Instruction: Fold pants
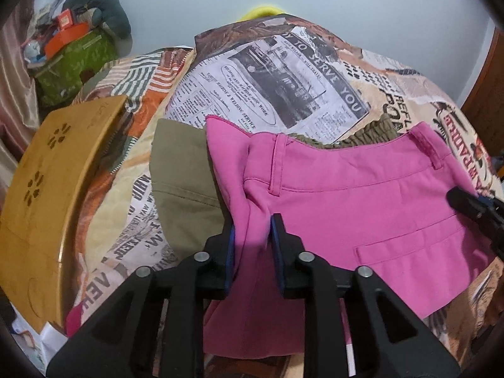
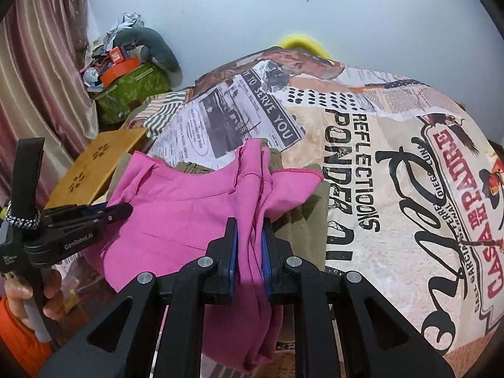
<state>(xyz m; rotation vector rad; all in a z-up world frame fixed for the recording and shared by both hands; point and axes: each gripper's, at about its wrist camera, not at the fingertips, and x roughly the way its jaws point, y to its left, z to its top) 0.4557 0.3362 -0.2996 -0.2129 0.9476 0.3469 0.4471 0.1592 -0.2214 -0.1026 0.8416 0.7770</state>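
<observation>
Pink pants (image 1: pixel 362 208) hang stretched between my two grippers above the bed, waistband and belt loops facing the left wrist camera. My left gripper (image 1: pixel 253 226) is shut on a bunched fold of the pink fabric at one end. My right gripper (image 2: pixel 249 230) is shut on the other end, with pink cloth (image 2: pixel 189 217) hanging down between its pads. The right gripper shows at the right edge of the left wrist view (image 1: pixel 475 208). The left gripper shows at the left of the right wrist view (image 2: pixel 123 211).
Olive-green pants (image 1: pixel 186 186) lie on the bed under the pink ones. The bed has a newspaper-print cover (image 2: pixel 393 173). A wooden lap tray (image 1: pixel 53 189) sits at the left edge. A cluttered green box (image 1: pixel 72 66) stands by the wall and curtain.
</observation>
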